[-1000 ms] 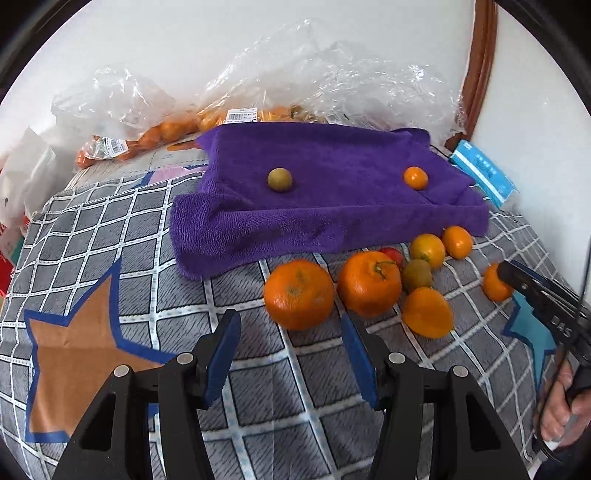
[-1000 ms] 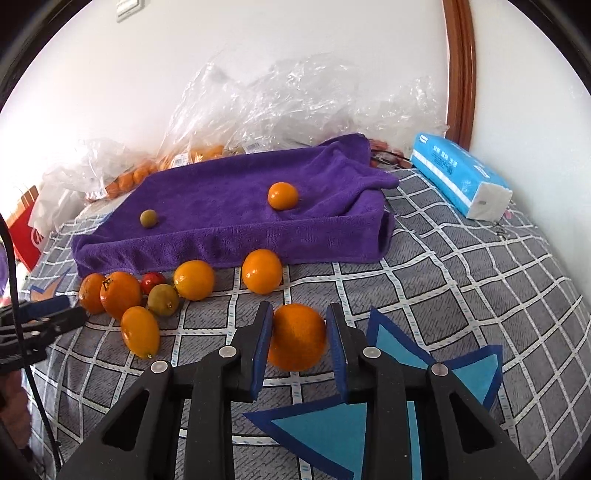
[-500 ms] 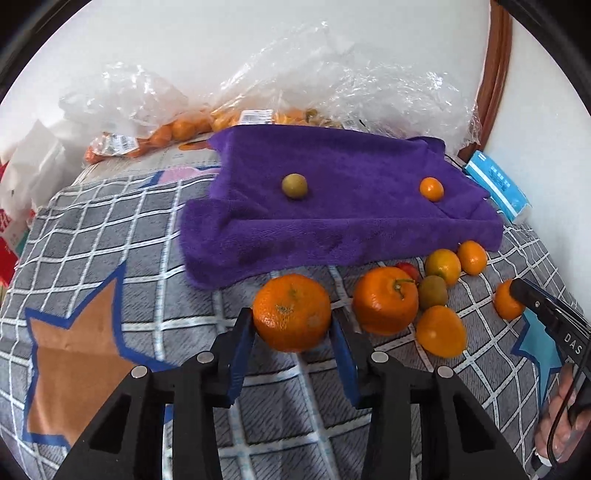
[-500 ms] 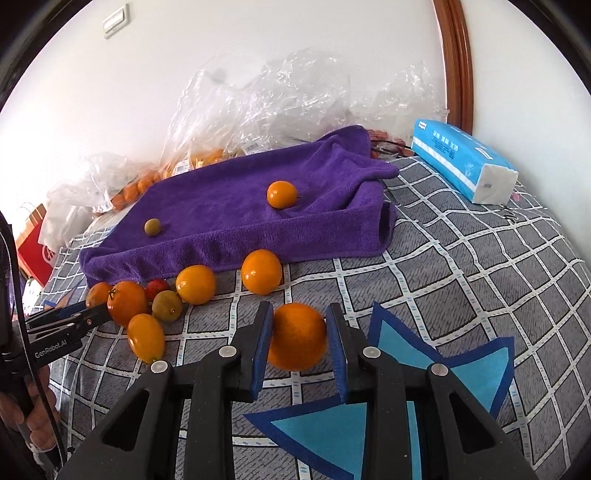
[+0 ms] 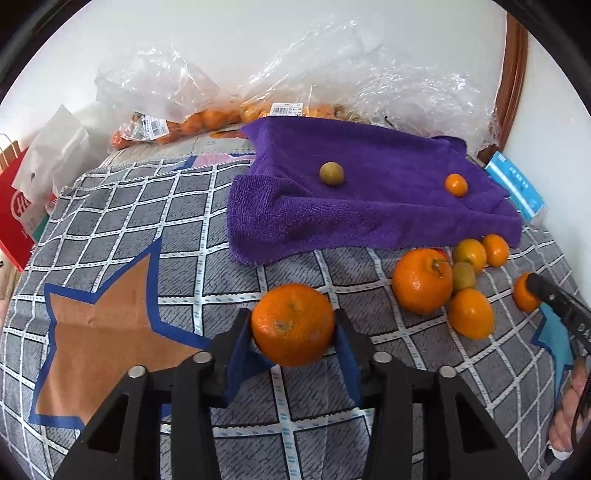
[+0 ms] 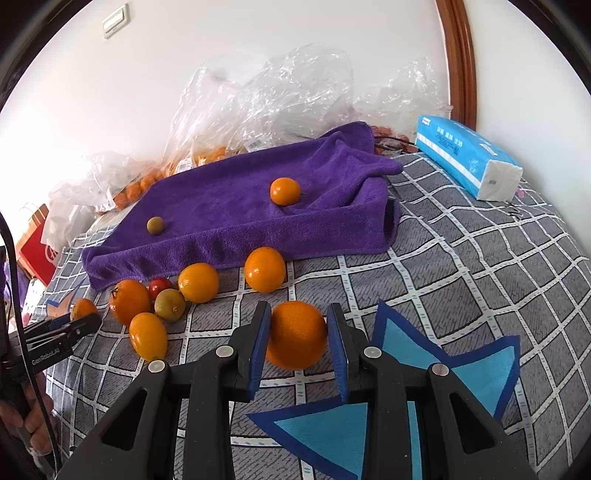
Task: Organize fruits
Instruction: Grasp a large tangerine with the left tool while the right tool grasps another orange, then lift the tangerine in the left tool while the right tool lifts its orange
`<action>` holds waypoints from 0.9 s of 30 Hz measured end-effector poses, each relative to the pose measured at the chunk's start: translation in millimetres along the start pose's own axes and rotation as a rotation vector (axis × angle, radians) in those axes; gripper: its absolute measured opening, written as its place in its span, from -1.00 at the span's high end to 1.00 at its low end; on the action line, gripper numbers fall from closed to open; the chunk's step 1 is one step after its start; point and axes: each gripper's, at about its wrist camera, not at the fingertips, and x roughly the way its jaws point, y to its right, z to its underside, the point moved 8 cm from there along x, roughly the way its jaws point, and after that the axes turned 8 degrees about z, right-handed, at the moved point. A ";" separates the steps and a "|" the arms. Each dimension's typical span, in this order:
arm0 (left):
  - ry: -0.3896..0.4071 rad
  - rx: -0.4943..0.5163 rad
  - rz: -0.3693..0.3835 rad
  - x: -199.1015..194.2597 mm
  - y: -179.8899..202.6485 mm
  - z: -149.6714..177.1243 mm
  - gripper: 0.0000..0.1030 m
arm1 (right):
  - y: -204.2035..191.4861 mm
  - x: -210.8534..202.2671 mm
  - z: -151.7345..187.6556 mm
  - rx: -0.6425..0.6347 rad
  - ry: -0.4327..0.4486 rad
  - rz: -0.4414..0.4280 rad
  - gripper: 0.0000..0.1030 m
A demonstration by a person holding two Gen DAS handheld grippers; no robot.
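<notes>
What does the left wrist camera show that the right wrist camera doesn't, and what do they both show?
Only the left wrist view shows the brown star printed on the checked cover and the left gripper's jaws pressed on a big orange. Only the right wrist view shows a wall switch, the tissue pack's white end and the right gripper shut on a smaller orange. Both show the purple towel carrying a green fruit and a small orange fruit, plus the loose fruit cluster.
</notes>
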 end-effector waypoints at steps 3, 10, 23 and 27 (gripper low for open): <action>0.002 -0.015 0.016 -0.1 -1.8 0.3 0.23 | -3.1 1.0 1.4 -0.012 -0.009 -0.011 0.39; 0.013 -0.057 0.071 -0.8 -6.3 0.8 0.23 | -4.8 8.4 5.6 -0.007 -0.055 -0.042 0.28; 0.048 -0.143 0.173 -5.7 -13.6 0.6 0.24 | -28.8 15.9 15.6 -0.210 -0.080 0.107 0.38; 0.076 -0.125 0.168 -11.7 -10.5 -0.3 0.24 | -28.4 13.9 13.9 -0.189 -0.074 0.093 0.38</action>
